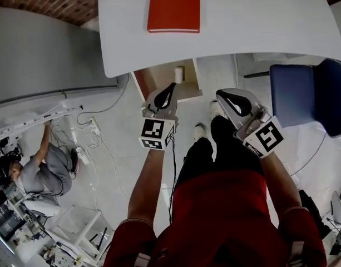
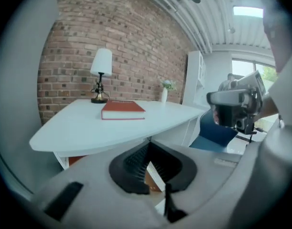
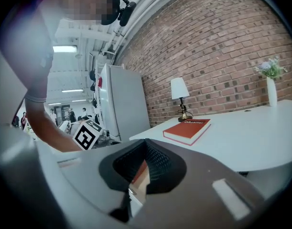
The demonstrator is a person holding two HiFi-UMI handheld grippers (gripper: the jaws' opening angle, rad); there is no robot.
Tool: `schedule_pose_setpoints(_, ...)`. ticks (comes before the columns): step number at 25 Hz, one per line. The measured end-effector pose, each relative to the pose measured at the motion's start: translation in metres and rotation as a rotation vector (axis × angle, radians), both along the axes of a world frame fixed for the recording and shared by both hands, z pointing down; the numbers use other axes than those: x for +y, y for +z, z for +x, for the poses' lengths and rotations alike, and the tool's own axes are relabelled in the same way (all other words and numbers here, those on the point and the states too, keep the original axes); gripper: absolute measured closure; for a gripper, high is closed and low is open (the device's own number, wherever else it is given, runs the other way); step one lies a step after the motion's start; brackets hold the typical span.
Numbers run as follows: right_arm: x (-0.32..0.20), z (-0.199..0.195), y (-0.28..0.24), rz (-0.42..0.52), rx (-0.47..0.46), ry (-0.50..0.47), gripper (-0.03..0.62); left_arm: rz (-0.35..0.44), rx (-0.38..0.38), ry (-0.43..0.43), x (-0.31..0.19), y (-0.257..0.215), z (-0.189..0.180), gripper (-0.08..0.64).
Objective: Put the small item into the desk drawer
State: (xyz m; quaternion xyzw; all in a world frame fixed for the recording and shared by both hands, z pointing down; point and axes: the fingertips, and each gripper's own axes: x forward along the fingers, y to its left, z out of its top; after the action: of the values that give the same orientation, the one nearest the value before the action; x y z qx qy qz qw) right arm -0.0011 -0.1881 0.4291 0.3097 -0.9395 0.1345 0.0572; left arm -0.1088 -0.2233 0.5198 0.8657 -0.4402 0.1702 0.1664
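A small white cylinder [image 1: 179,74] stands in the open wooden drawer [image 1: 154,83] under the front edge of the white desk [image 1: 242,21]. My left gripper [image 1: 171,87] hangs just in front of the drawer, below the cylinder, its jaws shut with nothing between them. My right gripper [image 1: 224,94] is to its right over the floor, also shut and empty. The left gripper view shows its own jaws [image 2: 148,148] closed at the tips below the desk edge. In the right gripper view, the jaws [image 3: 145,146] are closed as well.
A red book [image 1: 174,5] lies on the desk, with a lamp [image 2: 101,75] and a vase [image 2: 165,92] further back. A blue chair [image 1: 309,93] stands at the right. At the left, a person [image 1: 45,168] crouches on the floor among cables and a power strip [image 1: 95,128].
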Motion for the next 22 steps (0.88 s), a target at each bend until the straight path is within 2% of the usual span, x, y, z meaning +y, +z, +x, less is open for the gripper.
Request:
schedule_pose_setpoints(5, 0.029, -0.013, -0.027, 0.03, -0.02, -0.002, 0.581, 0.139, -0.001, 0.027, 0.043, -0.068, 0.003, 0.558)
schedule_pose_setpoints(10, 0.064, -0.02, -0.055, 0.056, -0.047, 0.011, 0.58, 0.288, 0.062, 0.033, 0.08, -0.141, 0.011, 0.558)
schedule_pose_setpoints(15, 0.091, -0.023, -0.081, 0.062, -0.081, 0.022, 0.581, 0.341, 0.095, 0.041, 0.114, -0.184, 0.013, 0.558)
schedule_pose_setpoints(22, 0.104, -0.024, -0.11, 0.11, -0.095, -0.038, 0.581, 0.403, 0.096, 0.009, 0.126, -0.221, 0.021, 0.558)
